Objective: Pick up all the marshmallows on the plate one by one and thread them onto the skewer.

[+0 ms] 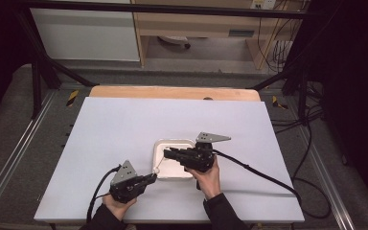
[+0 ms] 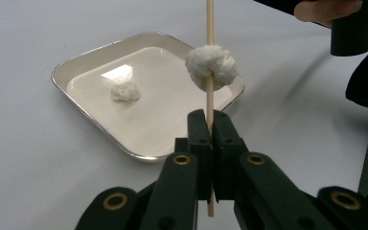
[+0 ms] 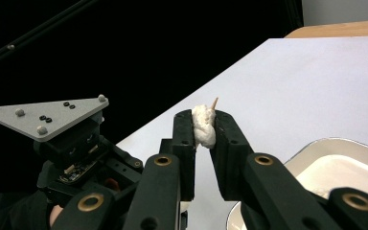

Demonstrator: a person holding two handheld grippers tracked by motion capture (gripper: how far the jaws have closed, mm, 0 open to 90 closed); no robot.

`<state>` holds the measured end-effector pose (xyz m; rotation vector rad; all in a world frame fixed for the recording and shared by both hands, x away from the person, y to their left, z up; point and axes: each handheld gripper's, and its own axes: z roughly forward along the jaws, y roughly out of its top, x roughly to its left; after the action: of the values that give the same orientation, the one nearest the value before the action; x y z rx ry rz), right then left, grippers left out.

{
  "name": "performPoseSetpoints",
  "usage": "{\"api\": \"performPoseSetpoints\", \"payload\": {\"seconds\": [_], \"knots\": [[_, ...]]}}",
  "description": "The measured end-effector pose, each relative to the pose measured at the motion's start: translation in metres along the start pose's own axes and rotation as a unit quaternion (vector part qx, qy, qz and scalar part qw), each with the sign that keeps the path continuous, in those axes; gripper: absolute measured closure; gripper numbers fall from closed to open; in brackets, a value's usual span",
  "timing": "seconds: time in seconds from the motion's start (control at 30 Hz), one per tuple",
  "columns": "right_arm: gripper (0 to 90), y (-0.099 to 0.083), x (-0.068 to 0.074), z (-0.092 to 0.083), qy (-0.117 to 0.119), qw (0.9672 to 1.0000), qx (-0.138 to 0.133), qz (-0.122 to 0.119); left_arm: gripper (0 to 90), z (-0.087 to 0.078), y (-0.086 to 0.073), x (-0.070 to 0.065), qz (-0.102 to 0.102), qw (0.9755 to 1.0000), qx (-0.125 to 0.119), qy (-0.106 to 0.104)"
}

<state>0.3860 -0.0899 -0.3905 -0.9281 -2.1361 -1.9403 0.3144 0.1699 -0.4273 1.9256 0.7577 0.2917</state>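
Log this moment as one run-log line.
left hand-held gripper: shut on skewer | right hand-held gripper: shut on white lump | tray: one lump inside

White tabletop [image 1: 124, 129], wooden edge [image 1: 172, 92]

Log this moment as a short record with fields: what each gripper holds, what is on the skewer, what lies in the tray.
left gripper: shut on the wooden skewer, holding it upright
right gripper: shut on the white lump threaded on the skewer, whose tip pokes out above it
tray: white, square, on the table
in tray: one small white lump lying loose
skewer load: one lump, apart from the left fingers
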Motion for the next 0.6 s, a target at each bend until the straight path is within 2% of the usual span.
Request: {"api": "performPoseSetpoints", "payload": {"seconds": [0.53,0.57,0.6], "knots": [[80.9,-0.0069,-0.0003,-0.0014,-0.001,1.0,0.004,0.003,88.5,0.0055,-0.0004,-0.002,0.003,1.0,0.008,0.0],[80.8,-0.0076,0.0,-0.0012,-0.001,1.0,0.005,0.003,88.5,0.0048,0.0001,-0.0018,0.0,1.0,-0.004,-0.005],[80.6,-0.0092,-0.0003,0.0011,0.006,0.9997,0.022,0.007,88.5,0.0034,0.003,-0.0016,-0.006,0.9998,-0.017,-0.008]]}}
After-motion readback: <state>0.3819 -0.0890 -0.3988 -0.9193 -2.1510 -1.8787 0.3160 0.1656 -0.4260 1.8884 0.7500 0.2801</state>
